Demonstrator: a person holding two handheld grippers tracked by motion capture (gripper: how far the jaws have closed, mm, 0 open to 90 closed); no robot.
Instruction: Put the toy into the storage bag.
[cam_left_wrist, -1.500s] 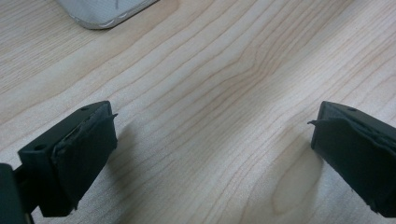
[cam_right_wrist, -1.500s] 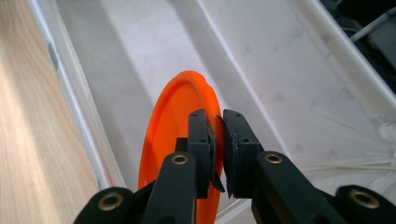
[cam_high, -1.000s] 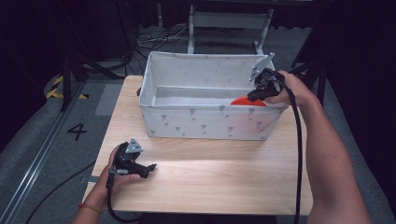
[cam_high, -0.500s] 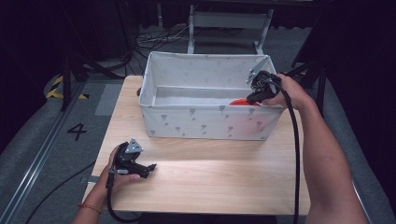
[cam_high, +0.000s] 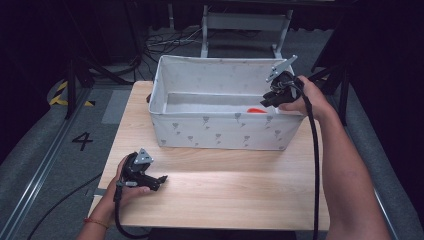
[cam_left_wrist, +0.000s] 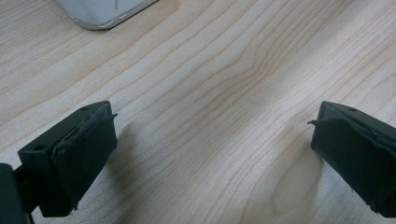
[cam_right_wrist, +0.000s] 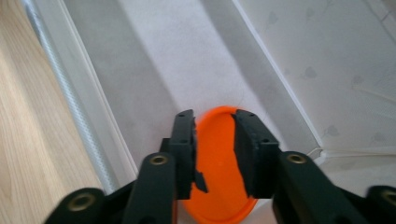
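Clearly we are lowering a flat round orange plastic disc (cam_right_wrist: 219, 168) into the white fabric storage box with grey printed motifs (cam_high: 225, 132) that stands on the far half of the pale wooden table (cam_high: 240, 195), and the work now is to set it down cleanly. Our right gripper (cam_right_wrist: 215, 135) hangs inside the box at its right end, just beyond the near wall, its two black jaws standing a narrow gap apart with the disc seen between them; from the right gripper view we cannot tell for sure whether the pads (cam_right_wrist: 187, 140) bear on the disc or merely frame it as it lies on the box floor, so we treat it as possibly held. From the high view the disc (cam_high: 256, 110) shows as a red-orange sliver low by the near right corner. To do this step well, we judge it best to ease the jaws apart only once the disc is flat on the floor, then lift straight up so the pads do not drag it or catch the soft wall. Our left gripper (cam_high: 159, 181) rests idle on the table at the near left, well apart from the box, its jaws spread wide over bare wood; it should stay there, out of the way.
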